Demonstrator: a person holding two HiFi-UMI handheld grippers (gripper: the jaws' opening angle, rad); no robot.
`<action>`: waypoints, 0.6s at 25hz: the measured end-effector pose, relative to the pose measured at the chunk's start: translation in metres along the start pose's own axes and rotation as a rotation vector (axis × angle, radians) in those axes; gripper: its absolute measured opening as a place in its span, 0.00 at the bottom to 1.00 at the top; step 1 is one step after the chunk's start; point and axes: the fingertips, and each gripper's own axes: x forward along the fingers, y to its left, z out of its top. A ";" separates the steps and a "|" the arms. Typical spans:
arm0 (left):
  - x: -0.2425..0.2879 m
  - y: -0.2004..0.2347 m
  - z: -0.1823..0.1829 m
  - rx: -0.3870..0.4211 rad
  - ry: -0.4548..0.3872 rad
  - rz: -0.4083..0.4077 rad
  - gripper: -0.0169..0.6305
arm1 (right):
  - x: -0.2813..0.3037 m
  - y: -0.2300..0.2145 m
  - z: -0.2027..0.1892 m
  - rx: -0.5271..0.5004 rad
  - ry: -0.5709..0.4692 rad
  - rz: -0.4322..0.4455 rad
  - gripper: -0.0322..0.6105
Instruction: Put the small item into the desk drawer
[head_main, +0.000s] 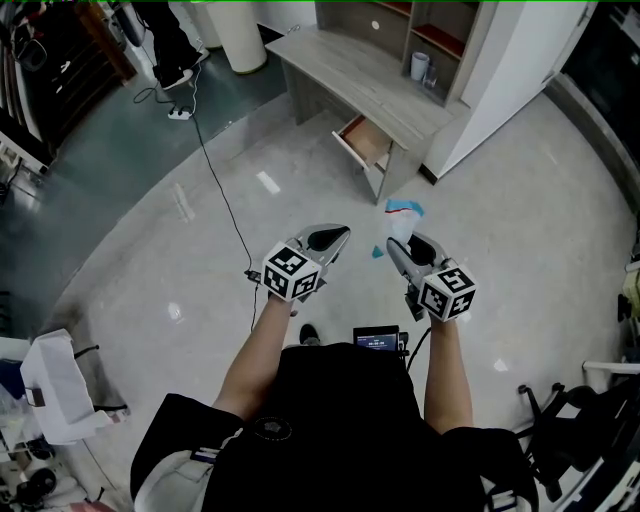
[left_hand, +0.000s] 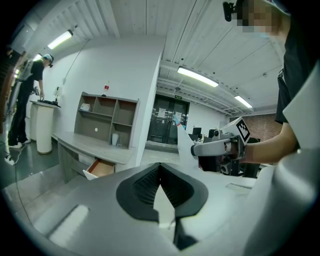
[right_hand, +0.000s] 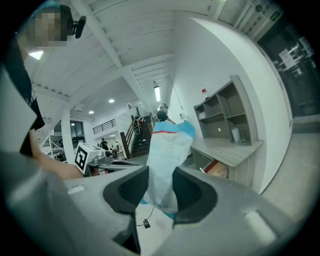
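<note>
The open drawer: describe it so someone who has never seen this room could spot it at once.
Find the grey wooden desk beside the white partition, with a shelf unit on top. At the desk's end nearest the partition, the drawer sticks out under the top. It alone stands open, showing an orange-brown inside.

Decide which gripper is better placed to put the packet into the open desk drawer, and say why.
Right. The right gripper is shut on the white-and-blue packet, and the drawer stands open ahead. The left gripper is shut and empty.
</note>
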 end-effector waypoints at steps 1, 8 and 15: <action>0.002 -0.002 -0.001 -0.002 0.002 -0.002 0.03 | -0.002 -0.002 0.000 0.005 -0.002 0.000 0.28; 0.015 -0.018 -0.008 -0.017 0.011 -0.007 0.03 | -0.019 -0.019 -0.005 0.045 -0.014 0.009 0.28; 0.028 -0.027 -0.013 -0.026 0.025 0.016 0.03 | -0.030 -0.038 -0.009 0.071 -0.011 0.031 0.28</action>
